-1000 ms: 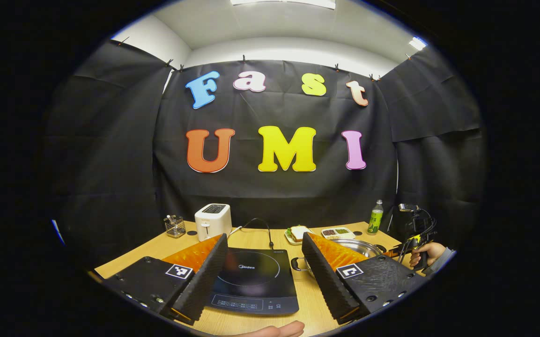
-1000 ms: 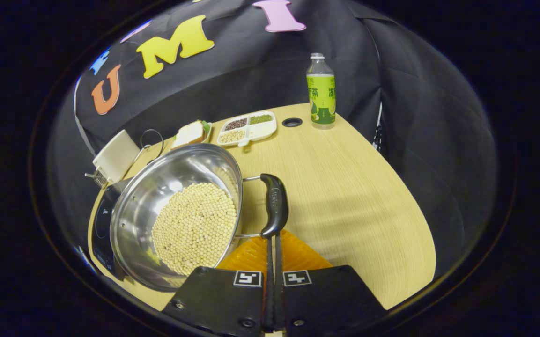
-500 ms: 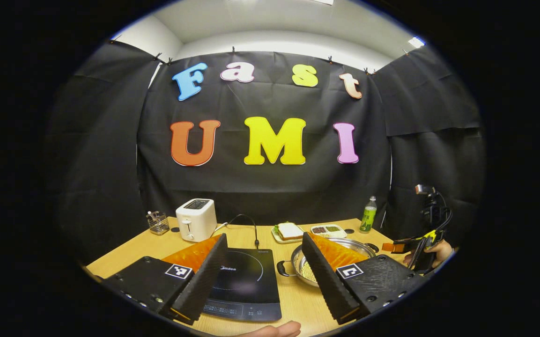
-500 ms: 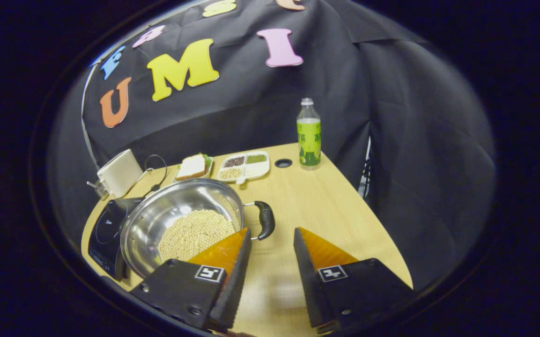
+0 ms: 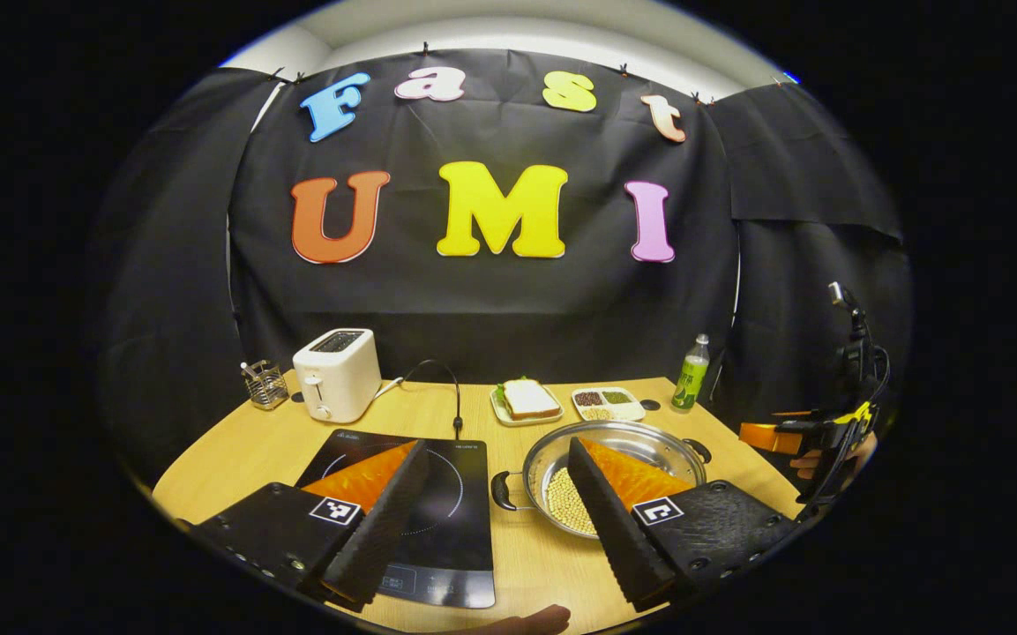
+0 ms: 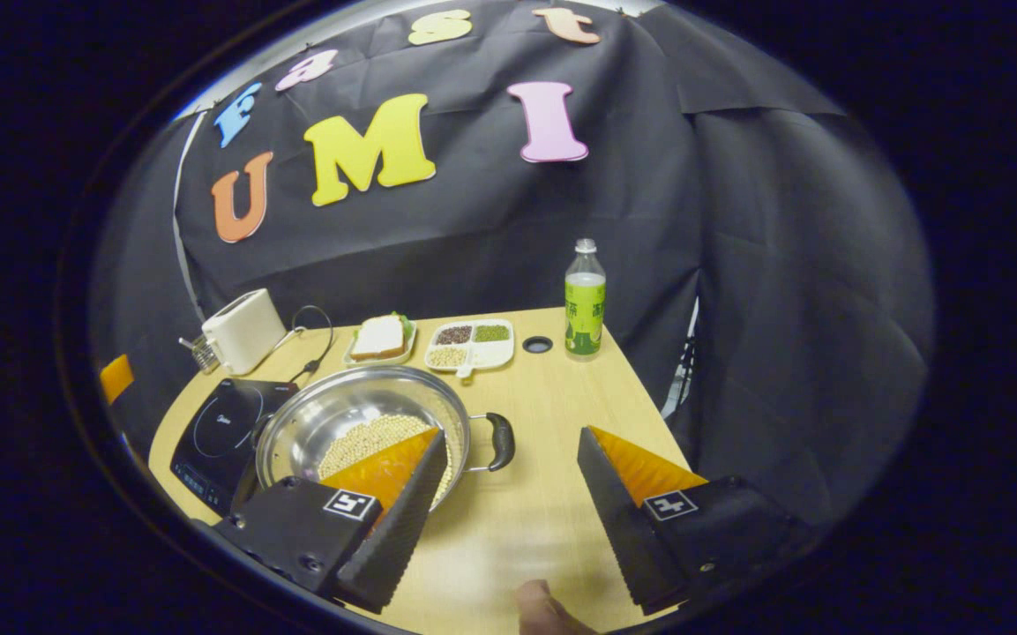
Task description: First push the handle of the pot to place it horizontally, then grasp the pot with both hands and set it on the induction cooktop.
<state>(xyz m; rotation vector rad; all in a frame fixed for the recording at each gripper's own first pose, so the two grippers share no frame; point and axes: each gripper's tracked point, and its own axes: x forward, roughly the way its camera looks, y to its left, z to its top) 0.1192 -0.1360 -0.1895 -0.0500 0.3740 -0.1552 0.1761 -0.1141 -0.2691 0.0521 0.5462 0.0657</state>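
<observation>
A steel pot (image 5: 640, 438) holding pale beans stands on the wooden table just right of the black induction cooktop (image 5: 451, 494). Its two black handles (image 5: 501, 490) point left and right. My left gripper (image 5: 497, 445) hangs open above the near table, one finger over the cooktop and the other over the pot. The right gripper (image 5: 786, 436) shows at the far right, held by a hand. In the right gripper view the pot (image 6: 340, 410) lies left of centre beside the cooktop (image 6: 217, 428). My right gripper (image 6: 512, 434) is open, back from the pot's right handle (image 6: 501, 441).
Along the back stand a white toaster (image 5: 336, 375), a wire holder (image 5: 265, 384), a sandwich plate (image 5: 526, 401), a divided tray (image 5: 609, 402) and a green bottle (image 5: 691, 374). The table's right edge (image 6: 649, 406) runs close to the cloth wall.
My right gripper, shut at the pot's right handle a second ago, has opened and drawn back. The left gripper has pulled back too, bringing more of the pot into view.
</observation>
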